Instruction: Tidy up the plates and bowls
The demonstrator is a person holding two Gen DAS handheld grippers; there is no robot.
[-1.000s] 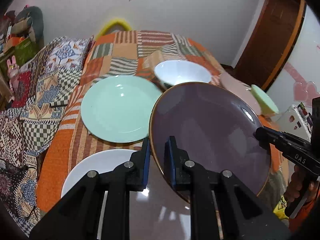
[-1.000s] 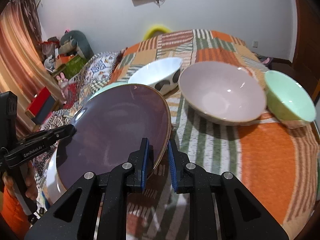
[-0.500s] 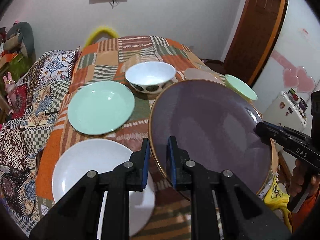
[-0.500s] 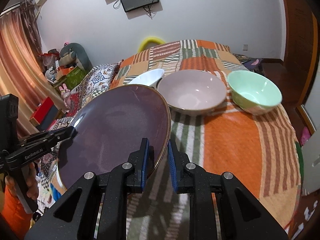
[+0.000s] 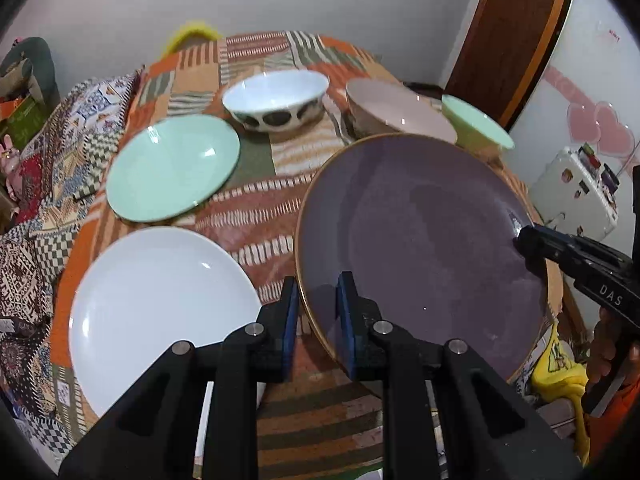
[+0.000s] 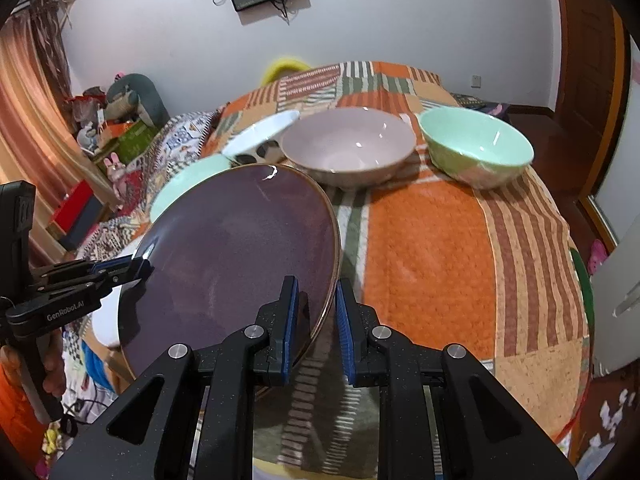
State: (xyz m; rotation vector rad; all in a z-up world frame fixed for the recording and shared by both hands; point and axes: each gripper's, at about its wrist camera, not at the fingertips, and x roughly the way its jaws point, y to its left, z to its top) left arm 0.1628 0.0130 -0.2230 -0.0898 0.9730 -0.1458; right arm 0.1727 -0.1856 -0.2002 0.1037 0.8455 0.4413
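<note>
Between the blue pads of the left gripper [image 5: 318, 316] sits the near rim of the purple plate [image 5: 420, 240], and the fingers are drawn close together on that edge, pinching it. Across the plate the right gripper [image 6: 316, 322] does the same on the opposite rim, its fingers pressed tight on the gold-edged lip. Two grips on opposite sides make sense for a wide, flat, heavy dish: one pinch alone would let it swing or slip, while two keep it level enough to carry. The plate is off the bed, tilted a little, hanging over the near edge of the patchwork blanket [image 6: 432, 272] with the striped cloth showing beneath it.

Just to the left, lying flat on the blanket, is the white plate [image 5: 160, 312], and beyond that the green plate [image 5: 172, 168], both bare. My guess is the purple plate is meant to go on top of one of them, since plates are gathered on that side and bowls on the other.

Farther back the bowls stand in a row: the white bowl [image 5: 276, 98] with dark spots on its outside, the pink bowl [image 6: 348, 148] next to it, and the green bowl [image 6: 476, 148] at the right end. The pink and green bowls are empty; the inside of the white bowl is only partly visible, though it looks empty too. None is nested in another yet, so that sorting remains to be done.
</note>
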